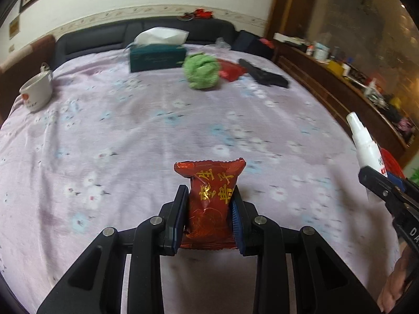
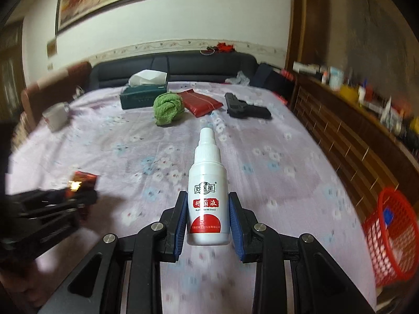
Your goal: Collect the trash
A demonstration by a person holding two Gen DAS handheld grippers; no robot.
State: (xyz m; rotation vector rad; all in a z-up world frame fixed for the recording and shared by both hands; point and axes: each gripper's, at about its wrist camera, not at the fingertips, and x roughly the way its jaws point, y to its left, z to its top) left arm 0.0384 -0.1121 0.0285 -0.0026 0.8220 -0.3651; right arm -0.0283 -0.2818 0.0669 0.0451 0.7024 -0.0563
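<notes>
My left gripper is shut on a red snack packet with gold characters and holds it above the bed. My right gripper is shut on a white spray bottle with a red label, nozzle pointing away. The bottle also shows in the left wrist view at the right edge, and the left gripper with its packet shows in the right wrist view at the left. A red mesh basket stands on the floor right of the bed.
On the far part of the bed lie a green tissue box, a green cloth ball, a red pouch, a black pistol-shaped object and a white mug. A cluttered wooden sideboard runs along the right.
</notes>
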